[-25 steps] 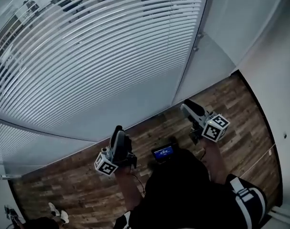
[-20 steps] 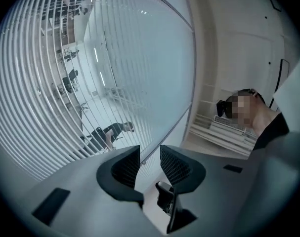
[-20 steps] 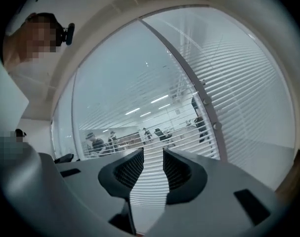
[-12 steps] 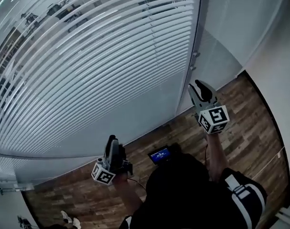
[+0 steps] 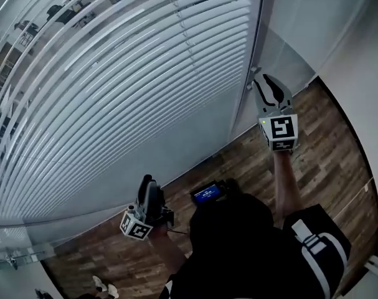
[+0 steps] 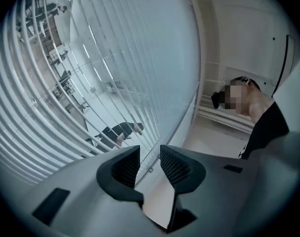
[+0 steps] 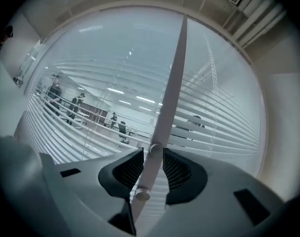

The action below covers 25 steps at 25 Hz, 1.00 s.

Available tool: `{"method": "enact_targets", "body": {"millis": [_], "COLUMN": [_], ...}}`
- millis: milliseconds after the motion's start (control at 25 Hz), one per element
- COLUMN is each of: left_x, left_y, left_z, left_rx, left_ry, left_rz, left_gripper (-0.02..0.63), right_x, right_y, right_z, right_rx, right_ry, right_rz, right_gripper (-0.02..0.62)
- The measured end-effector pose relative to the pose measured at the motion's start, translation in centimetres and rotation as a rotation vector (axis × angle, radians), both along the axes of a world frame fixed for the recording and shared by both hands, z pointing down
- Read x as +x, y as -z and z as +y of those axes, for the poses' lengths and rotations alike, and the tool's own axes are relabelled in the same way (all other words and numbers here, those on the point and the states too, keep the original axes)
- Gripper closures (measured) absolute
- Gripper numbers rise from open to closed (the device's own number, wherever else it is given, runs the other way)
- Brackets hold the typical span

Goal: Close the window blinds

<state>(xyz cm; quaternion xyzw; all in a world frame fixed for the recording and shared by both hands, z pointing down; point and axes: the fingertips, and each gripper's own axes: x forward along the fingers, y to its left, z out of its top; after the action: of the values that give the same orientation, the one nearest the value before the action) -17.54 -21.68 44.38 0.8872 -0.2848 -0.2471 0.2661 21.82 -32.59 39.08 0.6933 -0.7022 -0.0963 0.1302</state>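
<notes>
Right tongs (image 7: 152, 155) apart, nothing clamped. A small round knob (image 7: 154, 146) lines up right between the pads, mid-frame in the right gripper view. A second knob (image 7: 142, 195) sits just below it. Both are on the white frame post (image 7: 173, 73) running up the centre. Can't tell if the pads touch the upper knob yet.

Left tongs (image 6: 150, 158) slightly apart, empty, pointing along the glass. In the head view that gripper is low, lower left of centre, well apart from the post.

Blinds (image 5: 114, 86) fill the upper left of the head view, left of the post. Slats tilted open: office and people visible through the gaps. Task not done.

Handling, my read: slats are thin, light and bendy, and look to be behind glass, so not a grab point. The knob is the place to take hold. It looks small, rigid and smooth, probably slippery on the mesh pads. I'd close square on its round side, firm but not crushing, then twist or slide gently. Which way it moves I can't tell.

Risk: pads slip off or land on the post instead, since the post nearly fills the gap in that view. Wood floor (image 5: 338, 161) below, nothing in the way.
</notes>
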Motion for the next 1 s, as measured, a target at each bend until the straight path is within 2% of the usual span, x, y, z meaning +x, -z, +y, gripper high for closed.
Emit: {"method": "enact_targets", "body": {"millis": [160,400,840,1000], "left_x": [-0.9,1.7,1.3,0.8], "left_y": [1.3,1.6,1.2,1.1], "left_z": [-0.8,-2.9,-2.8,-2.9], "left_rx": [0.081,0.076,0.065,0.066], "left_ry": [-0.063,-0.137,-0.137,-0.119], "left_rz": [-0.009,-0.009,-0.021,-0.02], "left_gripper": [0.468,0.468,0.468,0.468], "right_x": [-0.2,2.2,2.3,2.3], "right_y": [-0.2,-0.8,-0.3,-0.4], "right_z": [0.0,-2.0,-2.5,-2.4], "right_rx": [0.0,-0.057,-0.068,-0.081], "right_ry": [-0.03,-0.033,-0.021,-0.005], "right_rz": [-0.018,0.01,0.074,0.065], "right_gripper": [0.48,0.456,0.457,0.463]}}
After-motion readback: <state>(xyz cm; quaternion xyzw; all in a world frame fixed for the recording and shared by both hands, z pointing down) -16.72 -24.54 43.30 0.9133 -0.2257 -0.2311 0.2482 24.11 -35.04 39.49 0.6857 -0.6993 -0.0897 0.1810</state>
